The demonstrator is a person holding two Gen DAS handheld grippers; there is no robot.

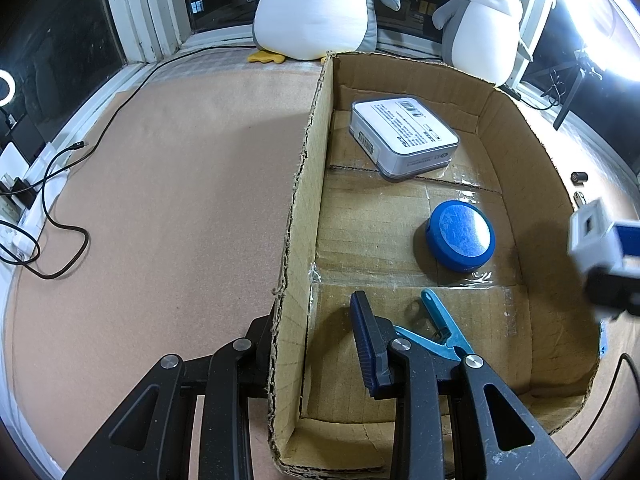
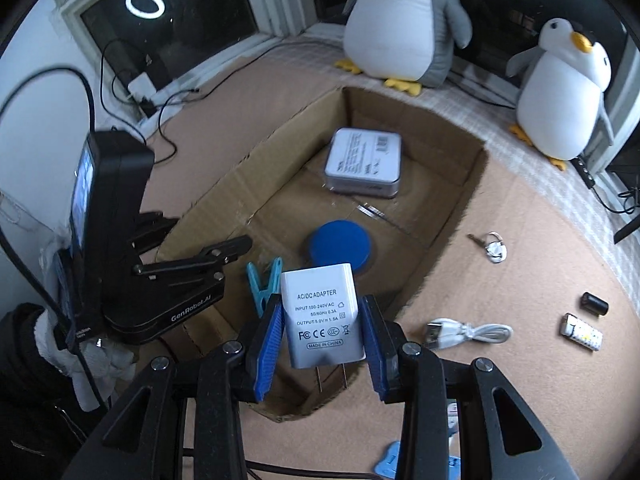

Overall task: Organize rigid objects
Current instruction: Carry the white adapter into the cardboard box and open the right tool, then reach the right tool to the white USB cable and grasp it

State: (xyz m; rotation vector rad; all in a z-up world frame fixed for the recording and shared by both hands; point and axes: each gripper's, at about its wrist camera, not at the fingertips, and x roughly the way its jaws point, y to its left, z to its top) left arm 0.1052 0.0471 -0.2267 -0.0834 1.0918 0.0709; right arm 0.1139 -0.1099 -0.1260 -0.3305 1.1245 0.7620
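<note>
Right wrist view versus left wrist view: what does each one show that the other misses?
Only the right wrist view shows the white power adapter between the right hand-held gripper fingers, with gaps at both pads, plus the white cable, key and small white piece outside the box.

Only the left wrist view shows the left hand-held gripper straddling the box's left wall.

Both show the cardboard box, grey case, blue round tin, blue clip and two penguin toys.
</note>
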